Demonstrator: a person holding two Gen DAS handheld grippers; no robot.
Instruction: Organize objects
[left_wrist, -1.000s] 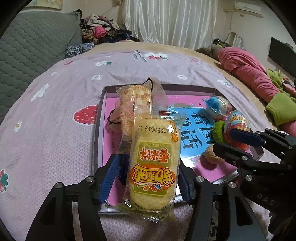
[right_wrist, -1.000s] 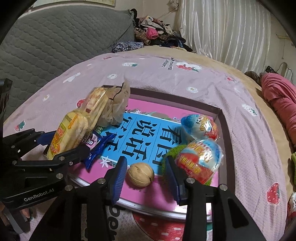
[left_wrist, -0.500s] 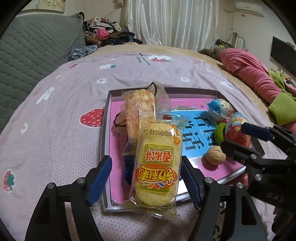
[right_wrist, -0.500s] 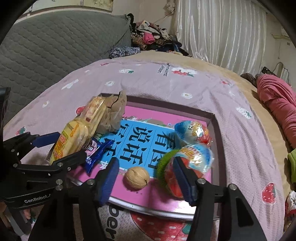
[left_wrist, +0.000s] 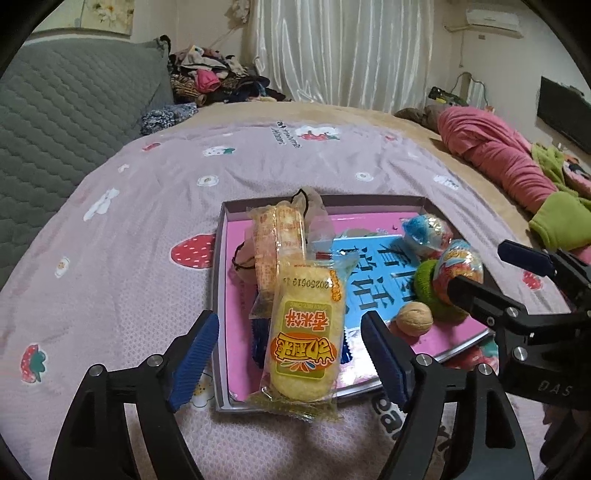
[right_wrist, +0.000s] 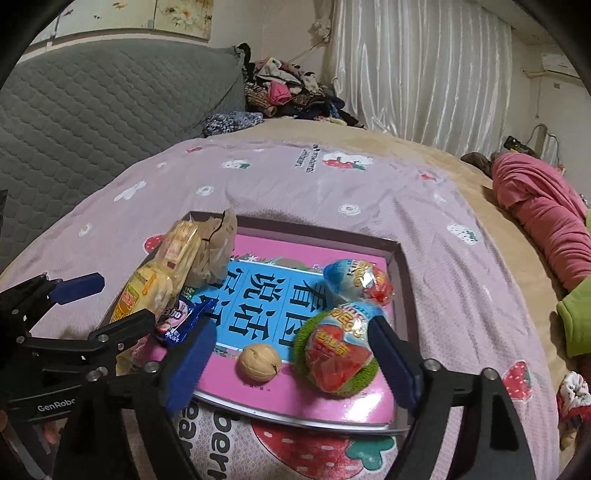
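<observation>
A shallow box tray (left_wrist: 218, 295) with a pink and blue printed floor lies on the bedspread. A yellow rice-cracker pack (left_wrist: 306, 339) rests over its near edge, between the opening jaws of my left gripper (left_wrist: 290, 321); neither pad touches it. An orange cracker pack (left_wrist: 280, 240) lies behind it. The jaws of my right gripper (right_wrist: 291, 343) are opening too, on either side of a walnut (right_wrist: 258, 360) and a foil-wrapped toy egg (right_wrist: 340, 354) that sits in a green knitted ring. Nothing is gripped. A second egg (right_wrist: 354, 280) lies farther back.
A blue snack packet (right_wrist: 181, 317), a crumpled beige bag (right_wrist: 218, 247) and a black hair tie (left_wrist: 243, 258) are also in the tray. A grey quilted headboard (right_wrist: 110, 110), a clothes pile (left_wrist: 214, 77) and pink bedding (left_wrist: 495, 158) border the bed.
Both pairs of jaws have widened and both grippers have drawn back and up. The yellow pack, earlier pinched by the left pads, now lies free on the tray's near edge.
</observation>
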